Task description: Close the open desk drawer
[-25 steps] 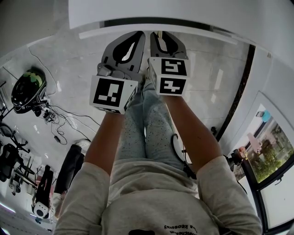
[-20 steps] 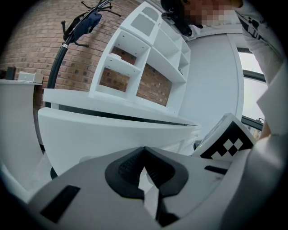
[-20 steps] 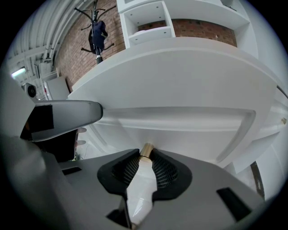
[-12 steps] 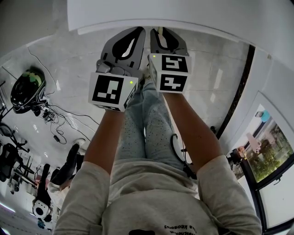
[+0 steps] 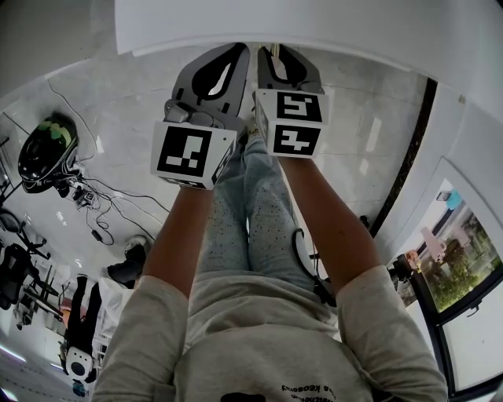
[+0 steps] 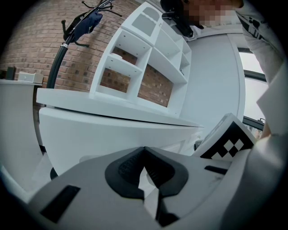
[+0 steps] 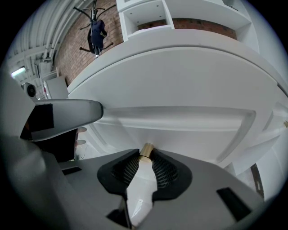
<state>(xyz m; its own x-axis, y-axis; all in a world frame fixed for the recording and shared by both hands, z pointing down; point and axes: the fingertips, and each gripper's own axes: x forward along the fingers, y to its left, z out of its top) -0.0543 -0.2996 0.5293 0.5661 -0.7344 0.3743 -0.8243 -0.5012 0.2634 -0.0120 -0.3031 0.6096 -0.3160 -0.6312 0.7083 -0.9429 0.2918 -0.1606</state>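
Observation:
The white desk (image 5: pixel 314 23) fills the top of the head view, with both grippers pointing at its front edge. In the right gripper view the white drawer front (image 7: pixel 180 130) has a recessed panel and a small brass knob (image 7: pixel 146 150). My right gripper (image 7: pixel 146 156) is shut on that knob, which sits at the tips of its ribbed pads. My left gripper (image 6: pixel 144 150) hangs just beside the right one, shut, its tips touching with nothing between them. It faces the desk's front (image 6: pixel 112 130) without touching it, as far as I can tell.
A white shelf unit (image 6: pixel 144 67) stands on the desk against a brick wall. A coat stand (image 7: pixel 95 27) is at the far left. On the marble floor lie a black helmet (image 5: pixel 47 153) and cables (image 5: pixel 102 204). A window (image 5: pixel 464 267) is at right.
Both grippers have shifted slightly toward the desk, and the dark gap seen under the desk top a second ago no longer shows. Something on the floor at lower left has moved.

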